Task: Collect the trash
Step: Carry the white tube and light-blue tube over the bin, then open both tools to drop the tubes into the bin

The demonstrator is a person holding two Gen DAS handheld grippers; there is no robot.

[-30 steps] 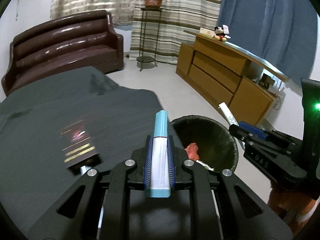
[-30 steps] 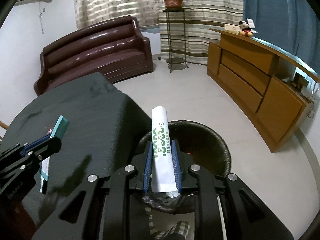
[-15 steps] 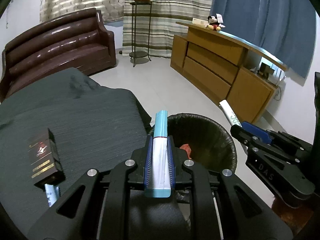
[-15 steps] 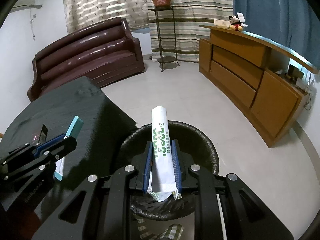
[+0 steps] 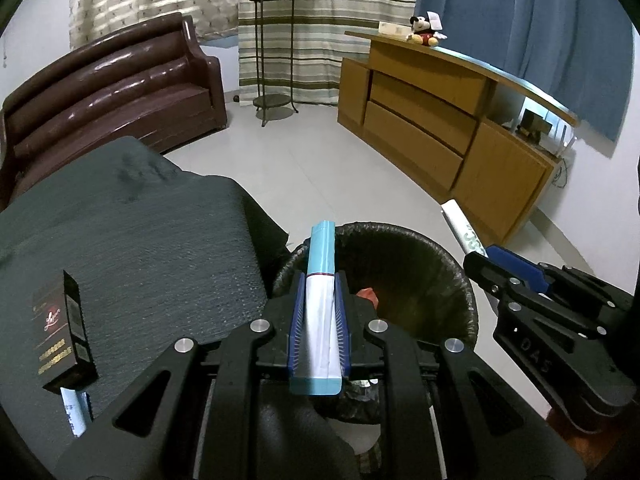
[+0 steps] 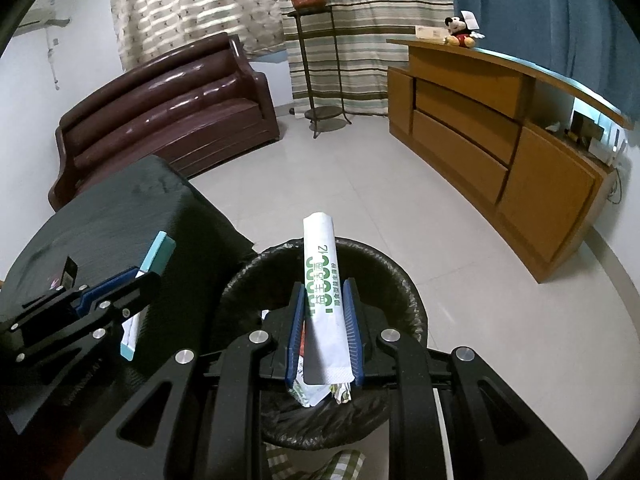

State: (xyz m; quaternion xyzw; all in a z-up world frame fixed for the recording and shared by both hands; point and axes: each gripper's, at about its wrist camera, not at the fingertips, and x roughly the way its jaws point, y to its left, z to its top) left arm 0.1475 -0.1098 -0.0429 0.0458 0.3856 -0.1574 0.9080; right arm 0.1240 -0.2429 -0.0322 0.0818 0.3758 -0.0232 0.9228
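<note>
Both tongs hang over the black-lined bin (image 6: 320, 320) beside the dark table (image 5: 140, 248). The left gripper (image 5: 318, 304) pinches a teal-and-white packet (image 5: 320, 272), its tip just past the near rim; the right gripper (image 6: 322, 312) pinches a white green-printed wrapper (image 6: 320, 272) over the opening. If the left one lets go now, I'd guess the light packet catches the rim and flutters to the floor.

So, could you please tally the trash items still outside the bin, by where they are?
Held in grippers: 2, teal-and-white packet in left gripper, green-printed white packet in right gripper.
On the table: 2, dark box, white packet beneath it.
Total: 4.
</note>
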